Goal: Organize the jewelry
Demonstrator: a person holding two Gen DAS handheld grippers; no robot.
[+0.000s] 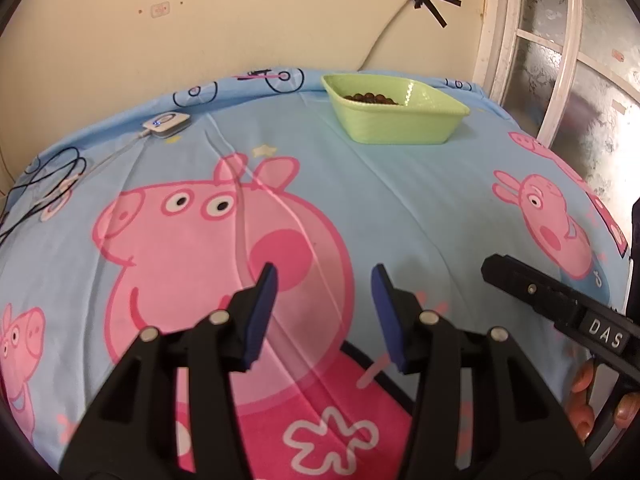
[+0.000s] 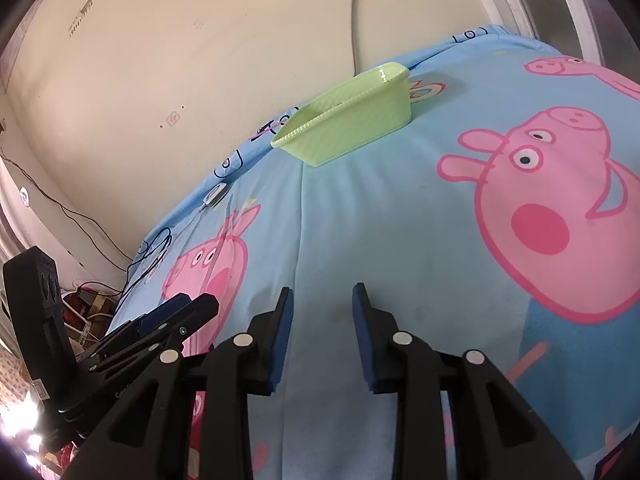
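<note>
A light green basket [image 1: 396, 114] stands at the far side of the table. It holds a string of dark brown beads [image 1: 370, 98]. It also shows in the right wrist view [image 2: 344, 120], where its contents are hidden. My left gripper [image 1: 324, 276] is open and empty, low over the pig-print cloth, well short of the basket. My right gripper [image 2: 322, 294] is open and empty over the cloth. The right gripper's body shows in the left wrist view [image 1: 560, 304] at the right. The left gripper shows in the right wrist view [image 2: 176, 312] at the left.
A blue cartoon pig cloth [image 1: 420, 200] covers the table. A small white device [image 1: 166, 123] with a cable lies at the far left, with black wires [image 1: 44, 184] beside it. A beige wall and a window frame [image 1: 560, 64] stand behind.
</note>
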